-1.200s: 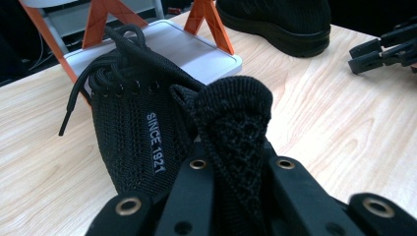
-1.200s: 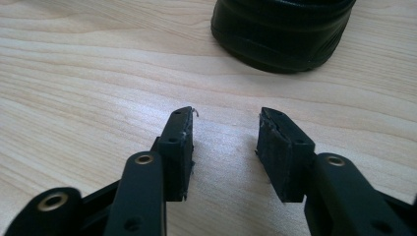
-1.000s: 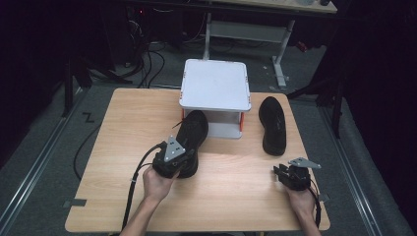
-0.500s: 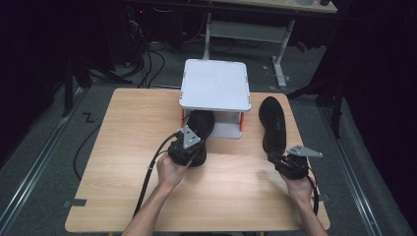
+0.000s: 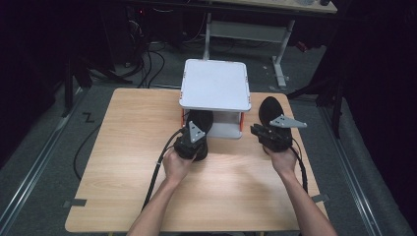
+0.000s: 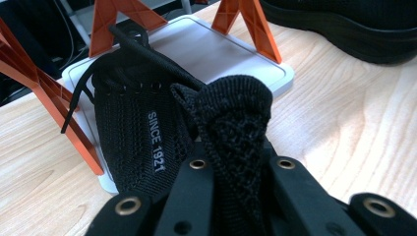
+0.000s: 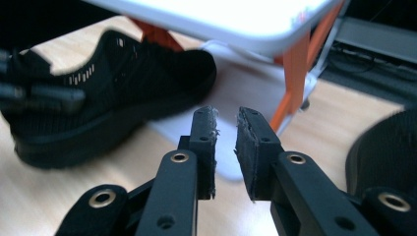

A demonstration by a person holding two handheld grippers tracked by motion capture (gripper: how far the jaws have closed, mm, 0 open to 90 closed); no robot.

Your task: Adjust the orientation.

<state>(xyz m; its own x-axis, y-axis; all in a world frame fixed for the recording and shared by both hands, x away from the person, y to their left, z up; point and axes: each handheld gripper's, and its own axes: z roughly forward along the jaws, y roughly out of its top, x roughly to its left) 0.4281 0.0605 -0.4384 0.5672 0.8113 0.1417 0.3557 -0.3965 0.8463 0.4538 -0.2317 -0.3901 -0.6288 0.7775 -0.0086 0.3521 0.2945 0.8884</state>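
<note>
Black knit shoe (image 6: 147, 142), toe under white rack (image 5: 215, 84)

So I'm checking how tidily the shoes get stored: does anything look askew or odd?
The black knit shoe lies half on the white rack's lower shelf, its heel collar bunched in the left gripper, a lace trailing loose.

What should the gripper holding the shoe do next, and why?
Probably push the shoe a bit further forward onto the bottom shelf of the little white rack. The left gripper is shut on the shoe's heel collar, and the toe already sits on the lower tray between the orange legs, while the heel hangs out over the table.
</note>
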